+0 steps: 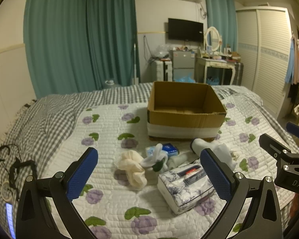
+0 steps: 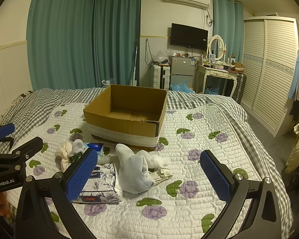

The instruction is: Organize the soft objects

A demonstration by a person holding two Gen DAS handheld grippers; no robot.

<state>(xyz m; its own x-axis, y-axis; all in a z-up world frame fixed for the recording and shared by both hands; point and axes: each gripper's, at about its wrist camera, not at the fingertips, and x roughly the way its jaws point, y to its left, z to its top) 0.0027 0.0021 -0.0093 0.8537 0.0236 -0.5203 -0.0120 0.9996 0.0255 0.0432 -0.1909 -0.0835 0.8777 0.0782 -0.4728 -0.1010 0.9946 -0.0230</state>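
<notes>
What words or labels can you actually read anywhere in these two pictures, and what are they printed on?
"GenRobot.AI": side of the left gripper, seen from the right wrist camera.
"DAS": cut off, on the right gripper, seen from the left wrist camera.
Floral tissue pack: label script too blurred.
Blue tissue packet: logo unreadable.

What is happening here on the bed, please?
A person holds a left hand-held gripper and a right hand-held gripper, both open and empty, above a flowered quilt. A cardboard box stands open and looks empty. In front of it lie a white sock, a cream cloth, a tissue pack and a small blue packet. Nothing is packed yet.
</notes>
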